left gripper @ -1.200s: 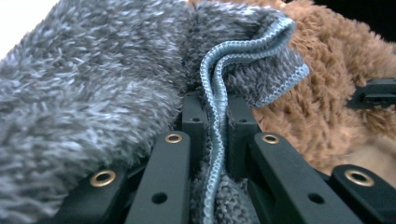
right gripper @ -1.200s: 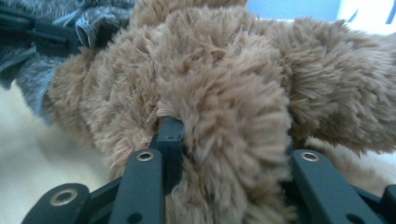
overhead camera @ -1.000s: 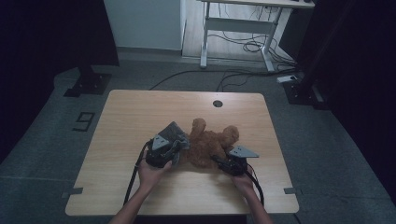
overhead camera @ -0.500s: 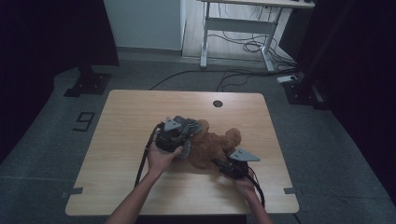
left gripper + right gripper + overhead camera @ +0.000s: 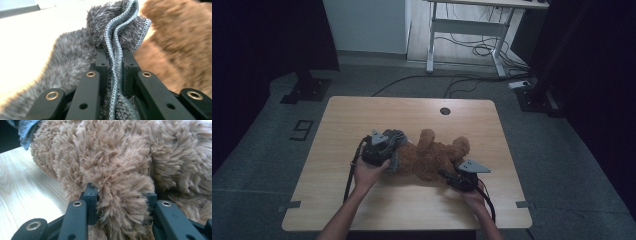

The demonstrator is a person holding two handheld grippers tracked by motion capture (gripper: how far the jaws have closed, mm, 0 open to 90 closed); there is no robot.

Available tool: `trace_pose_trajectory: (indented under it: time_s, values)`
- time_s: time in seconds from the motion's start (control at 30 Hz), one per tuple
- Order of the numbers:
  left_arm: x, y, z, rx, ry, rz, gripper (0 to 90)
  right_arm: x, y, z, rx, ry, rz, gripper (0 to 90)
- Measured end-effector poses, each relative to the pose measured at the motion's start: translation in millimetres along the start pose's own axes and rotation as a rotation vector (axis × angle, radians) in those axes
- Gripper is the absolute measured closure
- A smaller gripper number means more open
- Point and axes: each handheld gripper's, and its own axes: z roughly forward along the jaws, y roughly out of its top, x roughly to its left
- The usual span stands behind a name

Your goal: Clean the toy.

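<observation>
A brown teddy bear [image 5: 432, 157] lies on its side in the middle of the wooden table [image 5: 362, 115]. Over its left end lies a grey fuzzy cloth [image 5: 396, 141] with a blue stitched hem. My left gripper [image 5: 391, 147] is shut on that cloth; in the left gripper view the folded hem [image 5: 115, 45] is pinched between the jaws of my left gripper [image 5: 115, 60]. My right gripper [image 5: 445, 174] sits at the bear's lower right. The right gripper view shows my right gripper [image 5: 120, 195] shut on a thick furry limb of the bear [image 5: 112, 152].
A round cable hole [image 5: 445, 111] sits near the table's far edge. Behind the table stand a white desk frame [image 5: 462, 30] with cables on the floor and a black stand base [image 5: 304, 90]. Dark curtains close both sides.
My left gripper has risen with the grey cloth and drawn it over the bear's left end. The bear has turned and now lies more across the table. The right gripper has stayed put.
</observation>
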Motion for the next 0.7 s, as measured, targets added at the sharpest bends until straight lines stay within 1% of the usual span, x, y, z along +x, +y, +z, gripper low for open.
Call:
trace_pose_trajectory:
  time_s: [0.07, 0.1, 0.13, 0.17, 0.2, 0.27, 0.3, 0.37, 0.47, 0.53, 0.6, 0.63, 0.7]
  values:
    - [7.8, -11.1, -1.0, 0.021, 0.042, 0.003, 78.7, 0.2, 0.0, -0.1, 0.000, -0.001, -0.004, 60.8]
    - [14.4, -17.0, -0.4, 0.044, 0.046, -0.020, 78.6, -0.1, -0.1, -0.3, 0.000, -0.002, -0.002, 60.8]
    - [21.8, -23.7, 0.7, 0.058, 0.013, -0.069, 78.7, -0.7, -0.2, -0.5, 0.000, -0.003, 0.000, 60.8]
    - [27.3, -30.1, 1.6, 0.065, -0.015, -0.110, 78.7, -1.2, -0.4, -0.6, -0.003, -0.005, 0.006, 60.8]
    - [30.6, -35.3, 1.9, 0.066, -0.031, -0.130, 78.6, -2.1, -0.6, -0.9, -0.004, -0.003, 0.007, 60.8]
    - [32.1, -39.0, -0.7, 0.057, -0.048, -0.140, 78.6, -2.5, -0.9, -1.2, -0.004, 0.000, 0.011, 60.8]
    - [31.5, -37.9, -3.0, 0.048, -0.048, -0.136, 78.6, -2.4, -0.9, -1.2, -0.005, 0.000, 0.011, 60.8]
    - [28.4, -28.4, -13.8, 0.010, -0.053, -0.123, 78.6, -2.4, -0.8, -1.2, -0.005, -0.001, 0.012, 60.7]
    - [18.1, -8.5, -31.9, -0.070, -0.071, -0.093, 78.7, -3.1, -0.8, -1.6, -0.005, 0.002, 0.016, 60.6]
    - [4.9, 5.4, -40.5, -0.108, -0.082, -0.053, 78.6, -2.9, -0.8, -1.5, -0.005, 0.002, 0.016, 60.5]
    - [-10.7, 17.8, -43.7, -0.127, -0.096, -0.009, 78.5, -3.0, -0.8, -1.4, -0.005, 0.002, 0.017, 60.6]
    - [-18.5, 23.3, -42.8, -0.132, -0.100, 0.011, 78.5, -3.1, -0.8, -1.4, -0.005, 0.003, 0.018, 60.5]
    - [-32.8, 32.8, -35.5, -0.125, -0.120, 0.038, 78.5, -3.2, -0.8, -1.4, -0.006, 0.003, 0.020, 60.5]
